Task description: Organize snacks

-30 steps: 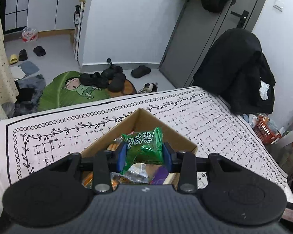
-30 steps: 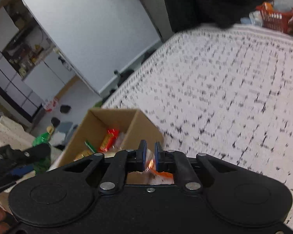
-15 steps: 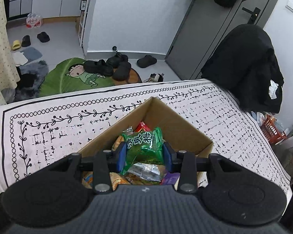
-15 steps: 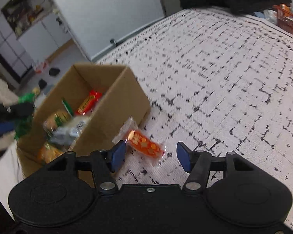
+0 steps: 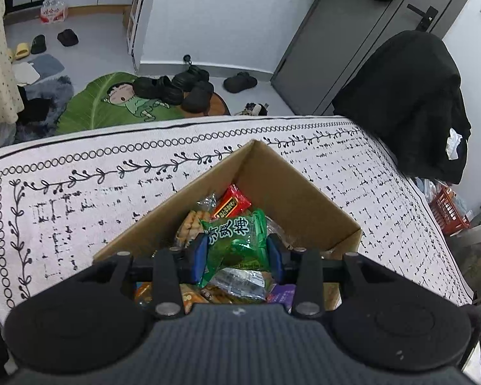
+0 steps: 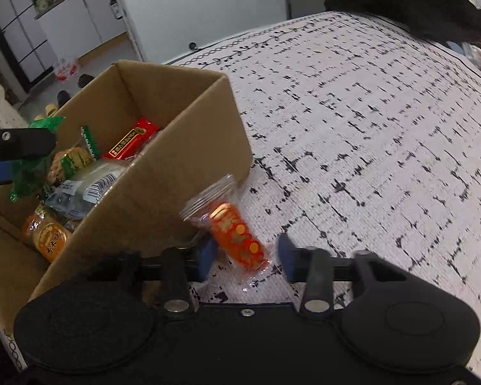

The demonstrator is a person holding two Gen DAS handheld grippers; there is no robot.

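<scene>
My left gripper (image 5: 236, 254) is shut on a green snack packet (image 5: 237, 240) and holds it over the open cardboard box (image 5: 291, 189). The box holds several snacks, among them a red bar (image 5: 231, 201). In the right wrist view the box (image 6: 189, 147) stands at the left, with the left gripper and green packet (image 6: 29, 166) above its left end. My right gripper (image 6: 245, 258) is open. An orange snack packet (image 6: 237, 235) lies on the cloth between its fingers, just outside the box's near wall.
The box stands on a white tablecloth (image 5: 80, 199) with black patterns. A black jacket (image 5: 413, 102) hangs over a chair at the table's far right. Shoes and a green mat (image 5: 118, 102) lie on the floor beyond the table.
My right gripper opened and let go of the orange packet, which now lies on the cloth beside the box. My left gripper moved lower over the box with the green packet.
</scene>
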